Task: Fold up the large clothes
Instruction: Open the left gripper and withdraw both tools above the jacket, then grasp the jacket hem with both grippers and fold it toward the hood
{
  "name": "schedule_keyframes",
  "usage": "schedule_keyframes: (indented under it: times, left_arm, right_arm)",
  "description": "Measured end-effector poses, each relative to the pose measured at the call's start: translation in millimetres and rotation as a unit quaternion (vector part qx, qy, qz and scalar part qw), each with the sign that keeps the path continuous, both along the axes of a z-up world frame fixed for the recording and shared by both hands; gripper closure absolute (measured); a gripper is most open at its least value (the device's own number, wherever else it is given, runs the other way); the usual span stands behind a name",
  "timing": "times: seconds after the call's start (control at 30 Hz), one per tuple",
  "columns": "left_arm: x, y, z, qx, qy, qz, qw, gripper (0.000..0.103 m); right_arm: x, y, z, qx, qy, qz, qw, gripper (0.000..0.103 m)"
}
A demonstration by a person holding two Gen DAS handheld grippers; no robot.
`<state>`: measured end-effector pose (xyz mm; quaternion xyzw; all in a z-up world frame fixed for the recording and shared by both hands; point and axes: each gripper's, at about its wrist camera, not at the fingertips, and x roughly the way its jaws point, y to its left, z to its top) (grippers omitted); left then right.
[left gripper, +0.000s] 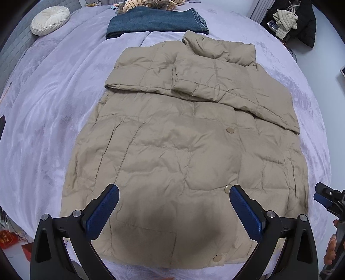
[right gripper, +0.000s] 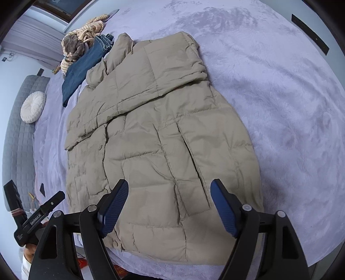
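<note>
Here, one jacket (left gripper: 172,150), two open tongs (left gripper: 174,191).

A bed covered in a pale lilac fleecy blanket (left gripper: 54,112) carries a beige quilted puffer jacket (left gripper: 176,155) spread flat near its near edge. Toward the far edge lie folded dark-blue jeans (left gripper: 155,21), a round cream pleated cushion (left gripper: 50,19), and what may be a striped plush toy (right gripper: 82,43).

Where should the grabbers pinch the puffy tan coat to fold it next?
Probably the bottom hem of the tan coat, at its two near corners, coming down from above at the near edge of the bed. Both sleeves already lie folded across the chest, so the long body is left. The left gripper and right gripper hang open just above that hem.
</note>
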<state>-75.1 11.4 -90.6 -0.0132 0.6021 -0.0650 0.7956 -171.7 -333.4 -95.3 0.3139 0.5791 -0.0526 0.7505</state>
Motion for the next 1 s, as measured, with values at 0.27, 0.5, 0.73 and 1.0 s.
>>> schedule_keyframes:
  times: [0.27, 0.5, 0.73, 1.0]
  left_arm:
    - [-33, 49, -26, -0.025, 0.034, -0.002, 0.9991, 0.0]
    - [-55, 91, -43, -0.063, 0.058, 0.02, 0.9961, 0.0]
    - [-73, 128, -50, -0.119, 0.073, 0.043, 0.9893, 0.0]
    - [-91, 153, -81, -0.183, 0.135, 0.063, 0.9717, 0.0]
  right_arm:
    - [-43, 22, -14, 0.004, 0.017, -0.049, 0.999, 0.013]
    - [-88, 28, -29, 0.03, 0.03, -0.106, 0.993, 0.012]
    - [-128, 21, -51, 0.047, 0.04, -0.175, 0.983, 0.012]
    - [-146, 15, -78, 0.075, 0.057, -0.234, 0.968, 0.012]
